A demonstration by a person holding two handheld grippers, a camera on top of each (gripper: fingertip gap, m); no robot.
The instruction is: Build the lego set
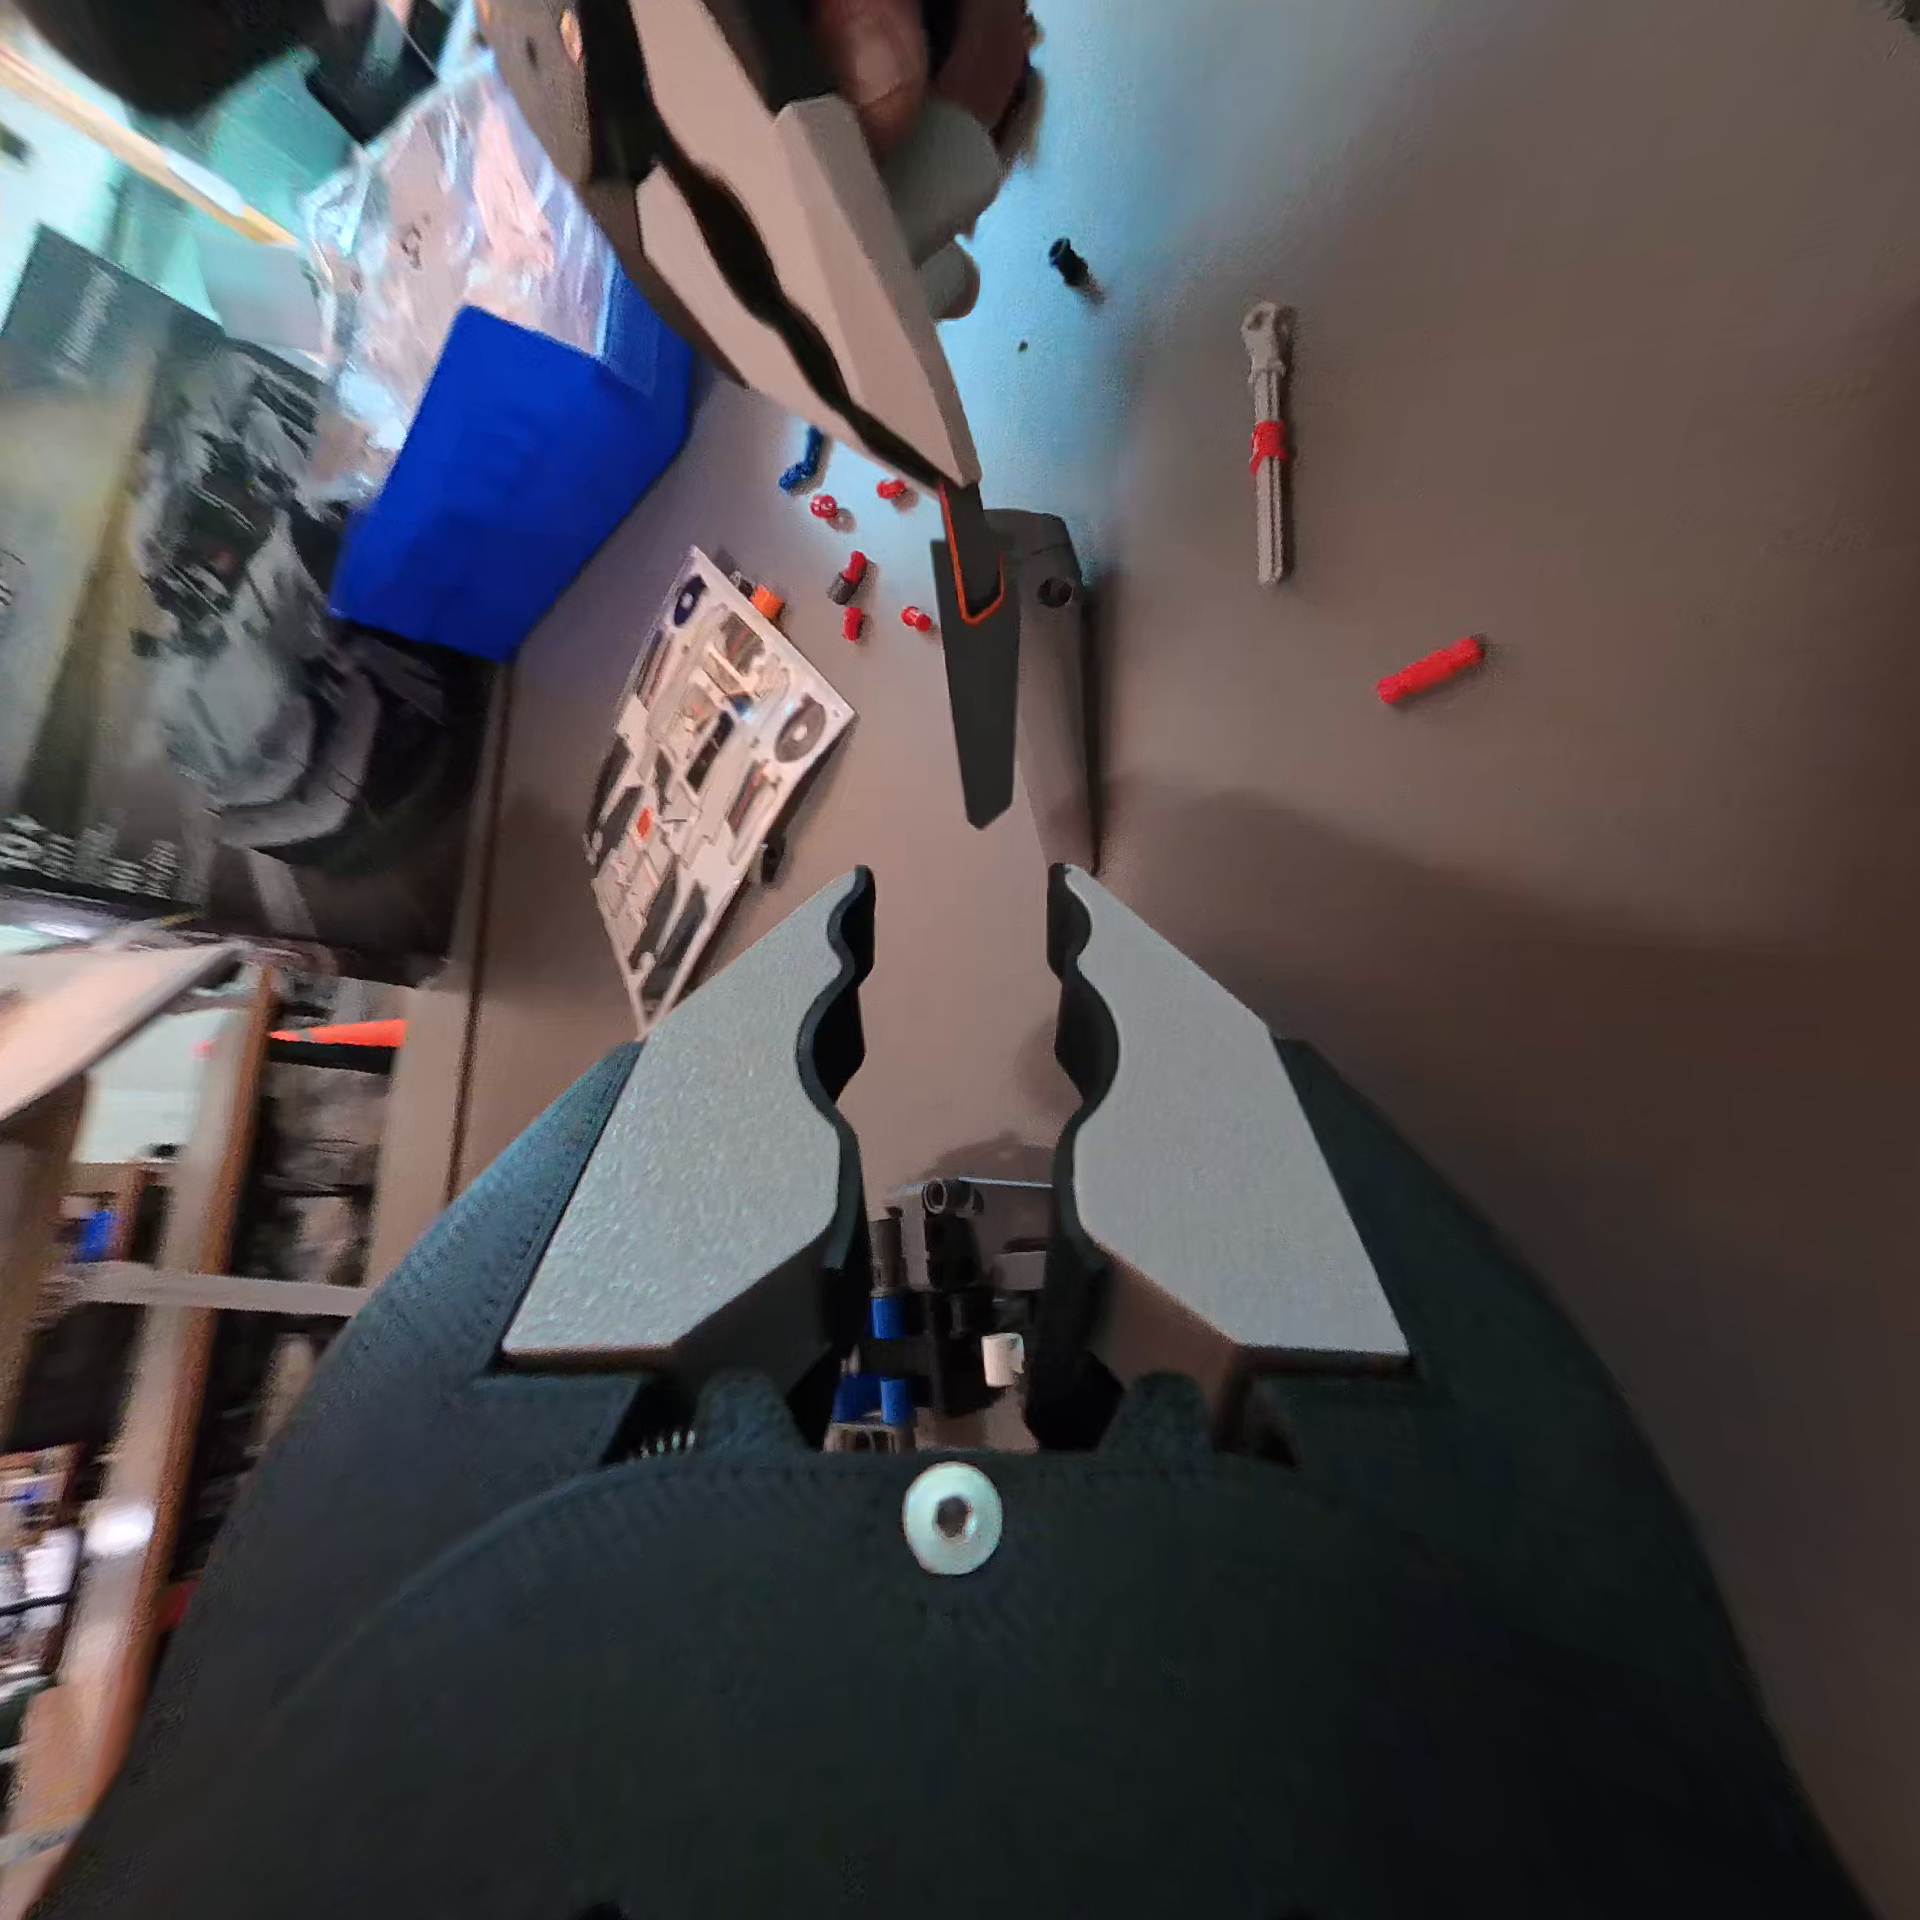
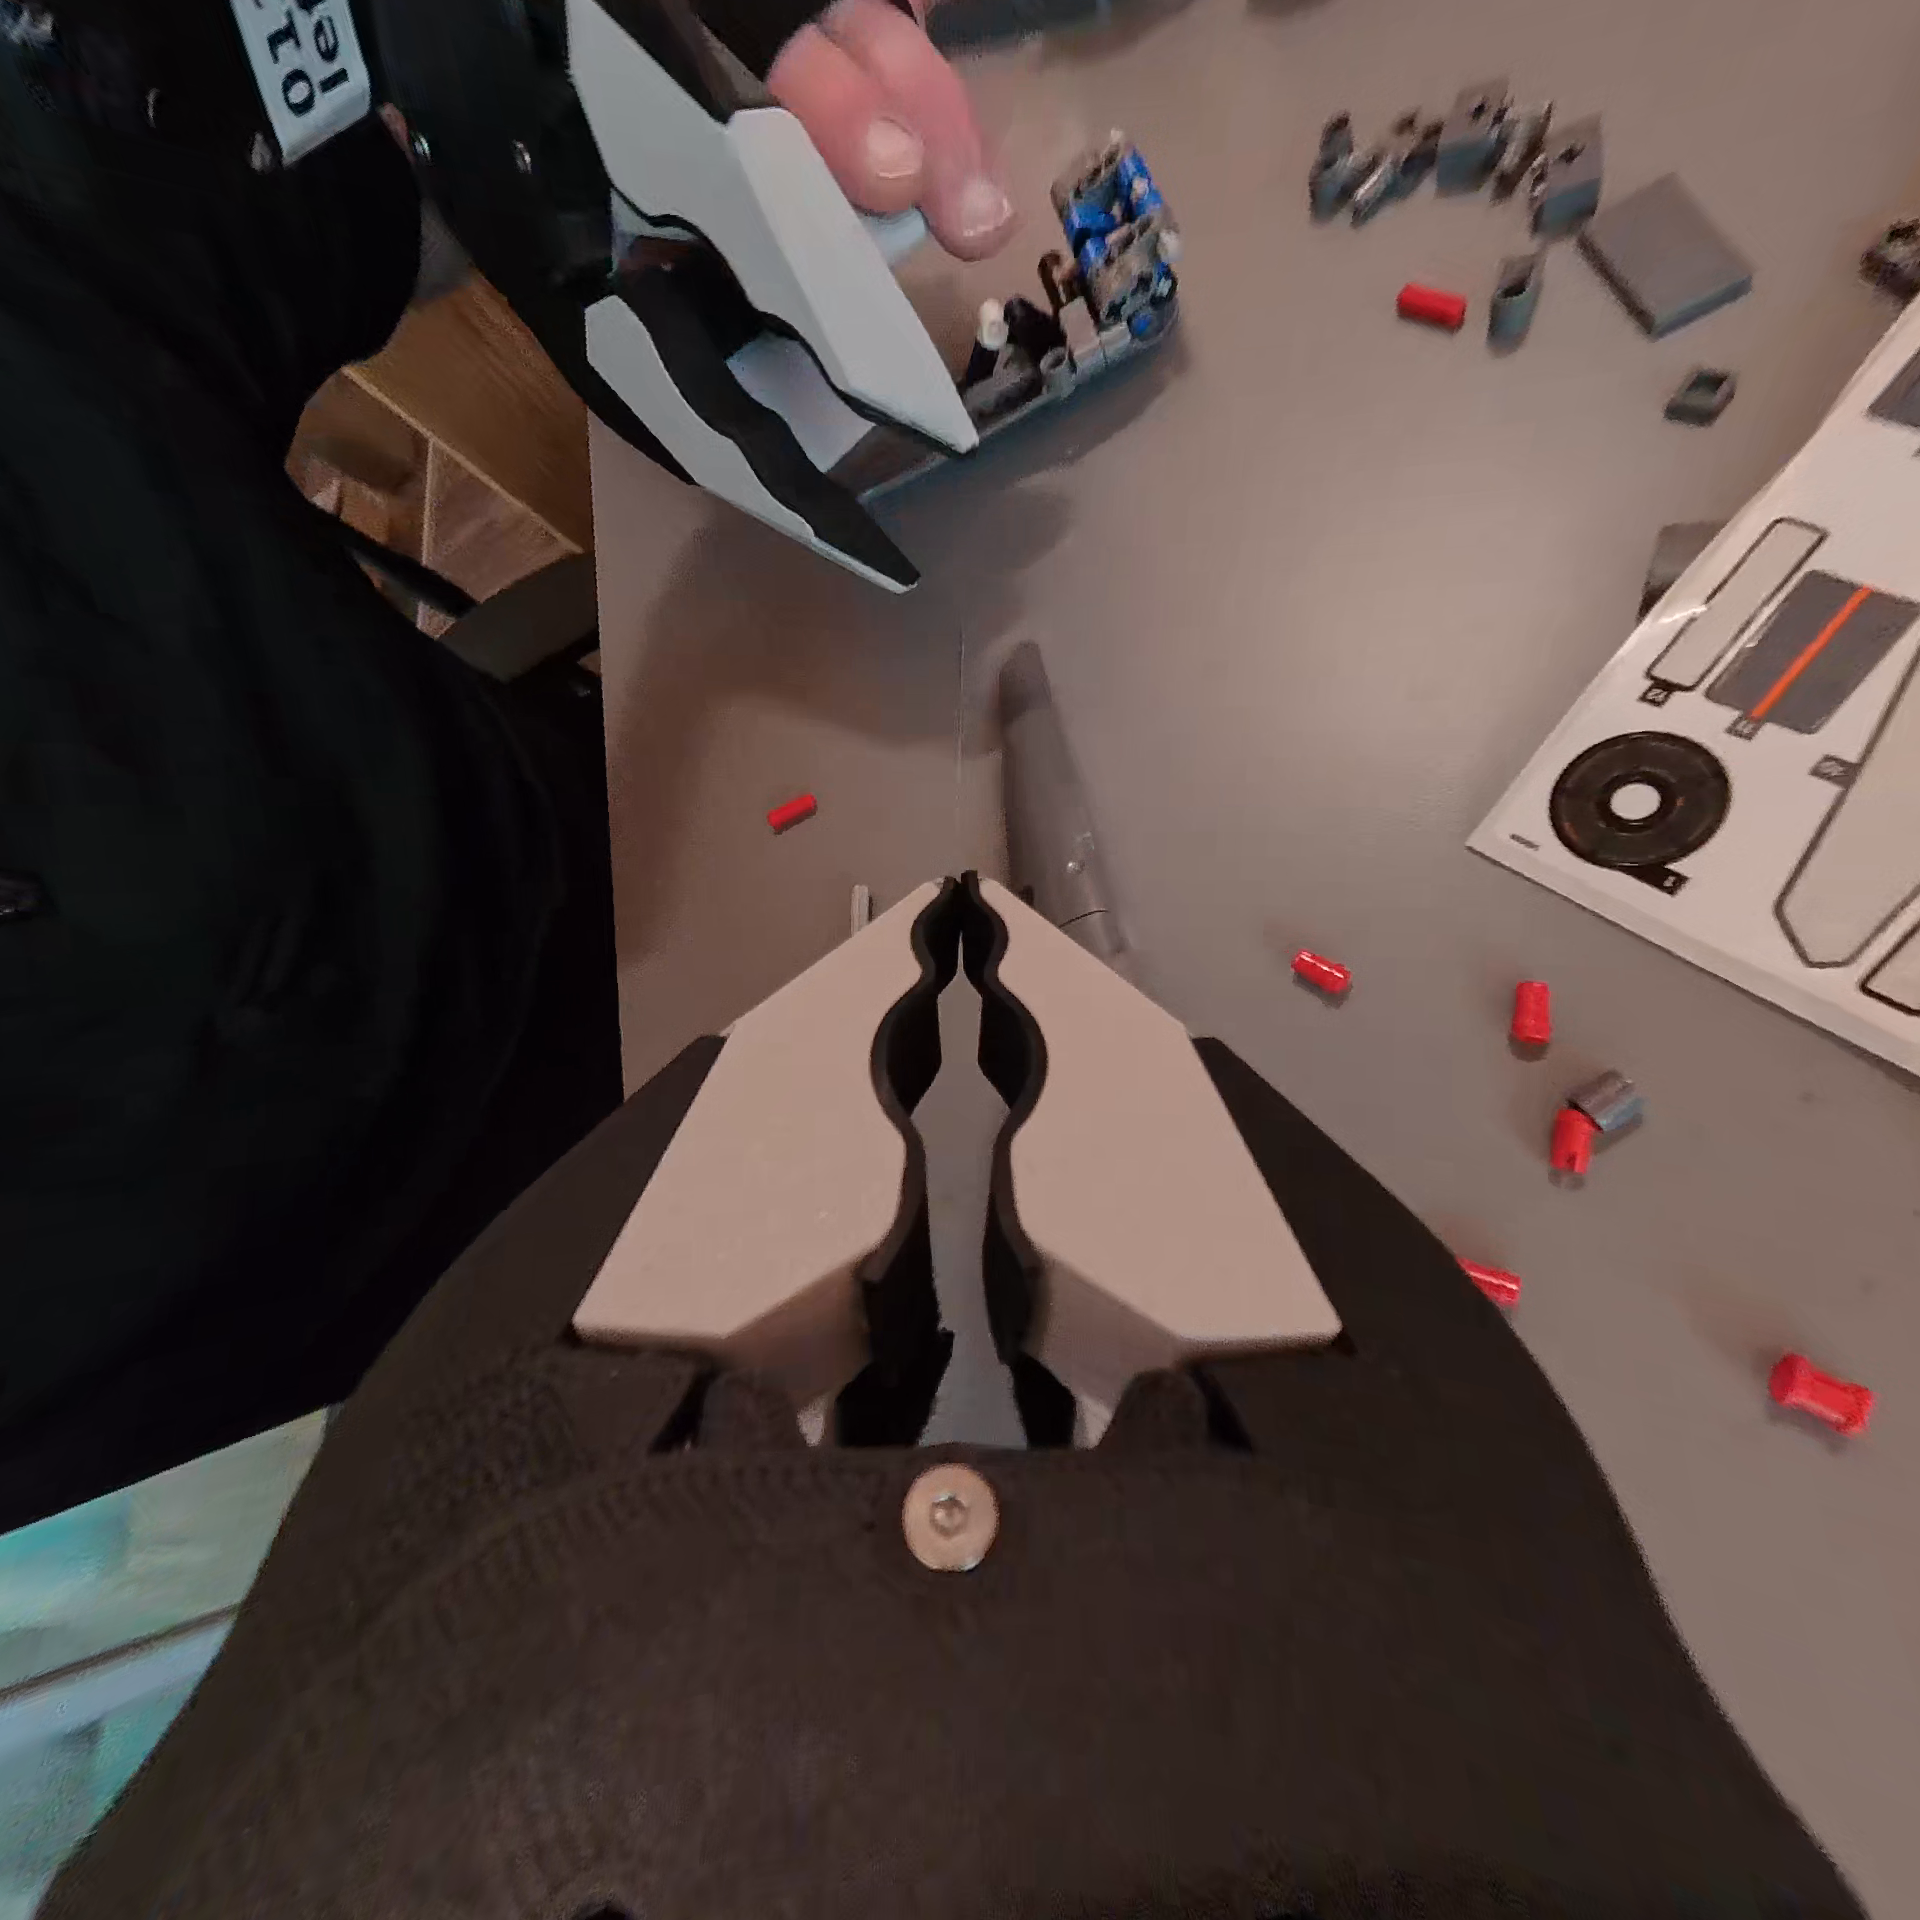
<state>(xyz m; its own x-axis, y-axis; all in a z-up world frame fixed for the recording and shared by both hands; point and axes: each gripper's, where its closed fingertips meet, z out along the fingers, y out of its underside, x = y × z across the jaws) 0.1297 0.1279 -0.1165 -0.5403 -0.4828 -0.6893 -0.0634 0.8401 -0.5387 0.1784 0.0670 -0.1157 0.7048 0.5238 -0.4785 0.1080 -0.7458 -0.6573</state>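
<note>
Left wrist view
Left gripper (image 1: 961,883): released, jaws spread wide; nothing gripped at the tips.
Lego assembly (image 1: 951,1299): grey, black and blue build on the table surface, seen low between the spread fingers near the gripper body; whether it touches them I cannot tell.
Right gripper (image 1: 961,478): enters from the top edge, jaws clenched on a dark sticker (image 1: 977,665) with an orange outline.
Grey panel (image 1: 1049,665): long lego piece lying on the table just behind the sticker, partly hidden by it.
Sticker sheet (image 1: 717,769): flat on the table, toward its far side.
Red pins (image 1: 857,603): scattered between sheet and panel.
Grey axle (image 1: 1270,447): with a red bush, well apart from the panel.
Red connector (image 1: 1429,670): alone on bare table.
Blue box (image 1: 520,488): at the table's edge beyond the sheet.

Right wrist view
Right gripper (image 2: 961,883): tips pressed together; the sticker shows only as a thin edge-on line beyond them.
Grey panel (image 2: 1049,810): just beyond the tips, partly blocked by the right finger.
Left gripper (image 2: 935,509): upper left, jaws apart, a hand (image 2: 904,135) behind it.
Lego assembly (image 2: 1101,291): beyond the left gripper, its near end covered by that gripper's finger.
Sticker sheet (image 2: 1766,748): at the right edge.
Red pins (image 2: 1532,1013): loose beside the sheet.
Grey pieces (image 2: 1507,166): clustered at the far right.
Table (image 2: 1299,623): grey.
</note>
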